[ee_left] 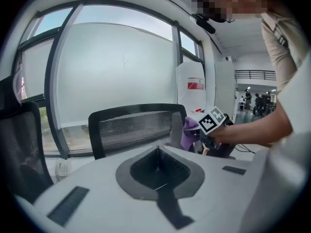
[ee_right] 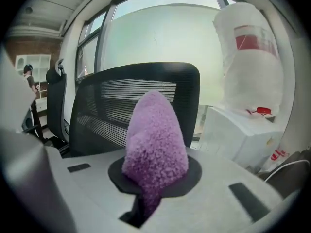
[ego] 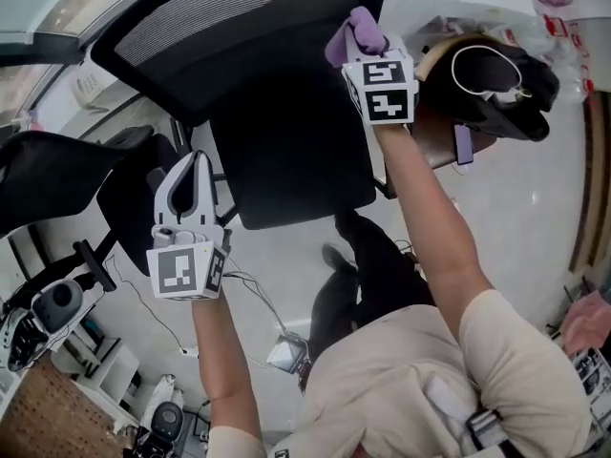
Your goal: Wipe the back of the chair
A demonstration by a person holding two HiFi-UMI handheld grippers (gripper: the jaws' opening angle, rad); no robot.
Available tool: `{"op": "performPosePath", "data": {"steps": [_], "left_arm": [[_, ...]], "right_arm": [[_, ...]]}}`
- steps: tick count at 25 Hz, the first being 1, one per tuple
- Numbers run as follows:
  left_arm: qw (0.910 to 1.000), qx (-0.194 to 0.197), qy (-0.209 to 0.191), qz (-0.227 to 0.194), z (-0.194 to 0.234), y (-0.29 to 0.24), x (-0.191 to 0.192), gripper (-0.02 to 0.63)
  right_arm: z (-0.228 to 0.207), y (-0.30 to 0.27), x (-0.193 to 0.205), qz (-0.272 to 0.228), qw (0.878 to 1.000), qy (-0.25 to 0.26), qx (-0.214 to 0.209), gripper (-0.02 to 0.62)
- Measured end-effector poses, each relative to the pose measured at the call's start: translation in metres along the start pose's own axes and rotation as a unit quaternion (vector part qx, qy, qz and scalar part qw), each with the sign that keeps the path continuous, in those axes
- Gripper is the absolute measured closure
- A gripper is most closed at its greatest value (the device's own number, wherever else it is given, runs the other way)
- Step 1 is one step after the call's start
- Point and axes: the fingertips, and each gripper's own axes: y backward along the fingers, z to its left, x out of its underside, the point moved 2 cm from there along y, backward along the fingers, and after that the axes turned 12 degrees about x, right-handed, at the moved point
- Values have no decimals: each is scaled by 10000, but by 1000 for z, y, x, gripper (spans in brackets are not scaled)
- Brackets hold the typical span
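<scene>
In the head view the chair (ego: 286,113) fills the upper middle of the frame, its backrest (ego: 229,22) above its seat (ego: 291,160). The right gripper (ego: 368,38), with a cloth (ego: 351,38) in its jaws, sits at the backrest's right edge. The left gripper (ego: 197,163) lies at the seat's lower left. A second chair (ego: 57,184) stands at far left.

Right gripper (ee_right: 151,193): jaws clamped on purple cloth (ee_right: 155,144)
Fuzzy cloth stands up out of the jaws as a rounded cone, tip in front of the black mesh chair back (ee_right: 107,106); can't tell if it touches. Chair back is upright, horizontal ribs, solid black frame. Frosted window (ee_right: 155,38) behind it. Right side: tall white wrapped bundle (ee_right: 250,67) with a red label, on a white box (ee_right: 243,135). A second dark chair (ee_right: 54,101) at the left edge
</scene>
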Motion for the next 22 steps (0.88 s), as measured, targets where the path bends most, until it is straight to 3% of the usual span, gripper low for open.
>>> {"op": "performPosePath", "data": {"steps": [5,11,18,22], "left_arm": [[9999,76,-10,68,-10,-9,-4,600],[9998,-182,82,76,3,14,13,600],[9963,-757,383,120,30,66,39,600],[9917,-1115,612,176,48,102,65,599]], "right_arm": [[-3,1,-1,-24,10000,-48,53,574],[25,-7,-2,19,9999,45,-131,574],[109,-27,-22,-121,9985,271,-452,574],[203,-34,-35,-136,9939,375,-1033,574]]}}
